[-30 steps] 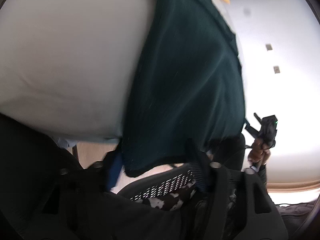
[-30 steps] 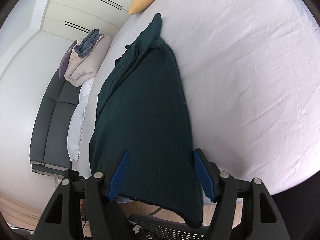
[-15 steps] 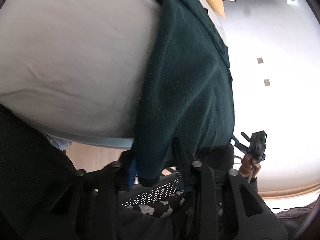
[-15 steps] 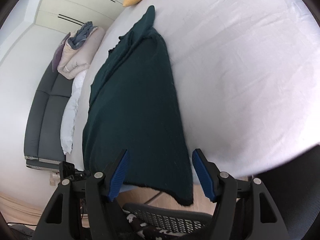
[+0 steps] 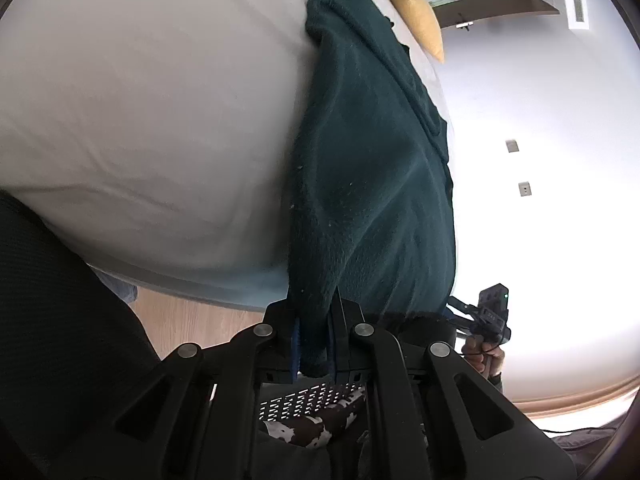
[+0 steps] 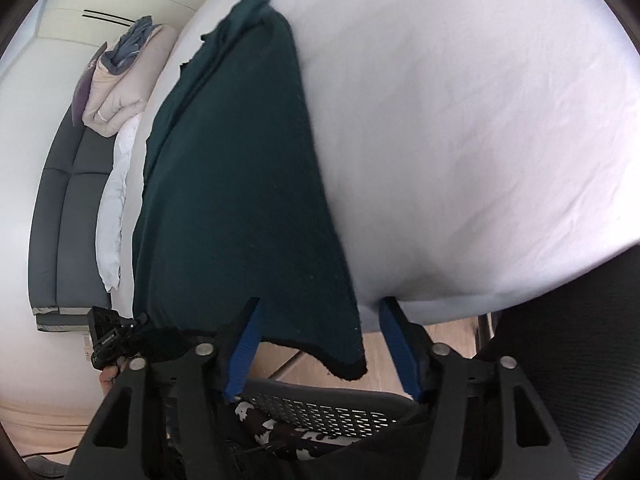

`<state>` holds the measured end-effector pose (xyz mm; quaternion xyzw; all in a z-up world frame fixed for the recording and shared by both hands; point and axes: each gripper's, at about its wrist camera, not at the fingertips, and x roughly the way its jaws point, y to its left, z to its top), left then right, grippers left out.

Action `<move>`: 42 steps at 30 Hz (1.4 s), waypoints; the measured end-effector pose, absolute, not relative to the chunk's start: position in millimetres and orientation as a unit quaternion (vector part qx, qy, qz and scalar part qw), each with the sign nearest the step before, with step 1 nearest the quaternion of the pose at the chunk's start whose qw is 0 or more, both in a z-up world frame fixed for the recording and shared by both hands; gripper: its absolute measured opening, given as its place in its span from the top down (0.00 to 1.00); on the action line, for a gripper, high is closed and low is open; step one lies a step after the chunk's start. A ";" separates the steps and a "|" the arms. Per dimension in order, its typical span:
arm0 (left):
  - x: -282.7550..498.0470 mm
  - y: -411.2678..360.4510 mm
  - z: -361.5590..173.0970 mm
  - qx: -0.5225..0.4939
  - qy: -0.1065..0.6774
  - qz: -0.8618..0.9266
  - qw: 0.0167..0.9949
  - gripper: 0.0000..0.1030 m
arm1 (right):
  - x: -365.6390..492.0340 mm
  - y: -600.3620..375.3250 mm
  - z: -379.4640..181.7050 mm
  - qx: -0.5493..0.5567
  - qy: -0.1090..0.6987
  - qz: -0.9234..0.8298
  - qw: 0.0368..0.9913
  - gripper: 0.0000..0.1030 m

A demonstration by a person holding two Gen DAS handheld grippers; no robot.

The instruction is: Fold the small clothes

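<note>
A dark green garment (image 5: 372, 184) lies lengthwise on the white bed (image 5: 152, 100), its near hem hanging over the mattress edge. My left gripper (image 5: 314, 336) is shut on the hem's left corner, and the cloth is bunched between the pads. In the right wrist view the same garment (image 6: 232, 184) drapes off the bed (image 6: 460, 120). My right gripper (image 6: 320, 304) straddles the hem's right corner. Its jaws are closing, with the cloth between the blue pads (image 6: 244, 344) but untouched by them. Each gripper shows small in the other's view, held by a hand (image 5: 484, 356).
A yellow pillow (image 5: 416, 8) lies at the bed's far end. A grey sofa (image 6: 60, 208) with a folded duvet pile (image 6: 120, 80) stands to the left of the bed. Below the grippers are a black mesh chair (image 6: 320, 404) and wooden floor (image 5: 192, 320).
The left gripper's jaws closed onto the hem corner that sat between them. The right gripper dipped closer to the other corner and its jaws narrowed a little.
</note>
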<state>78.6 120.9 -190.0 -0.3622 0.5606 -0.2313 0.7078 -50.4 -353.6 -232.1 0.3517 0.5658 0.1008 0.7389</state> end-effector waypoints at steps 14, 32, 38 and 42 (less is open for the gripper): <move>71.4 130.0 -188.0 -0.351 0.551 -0.234 0.720 0.94 | -57.6 -351.2 -226.8 0.338 0.564 0.117 0.744 0.93; 65.9 150.3 -148.3 -0.363 0.498 -0.244 0.749 0.94 | -48.5 -335.2 -156.1 0.313 0.488 0.141 0.803 0.94; 74.1 146.7 -118.7 -0.368 0.472 -0.263 0.757 0.94 | -34.7 -320.8 -125.5 0.318 0.460 0.177 0.810 0.94; 82.2 150.6 -99.8 -0.376 0.452 -0.273 0.762 0.94 | -18.5 -318.2 -112.6 0.338 0.439 0.196 0.809 0.94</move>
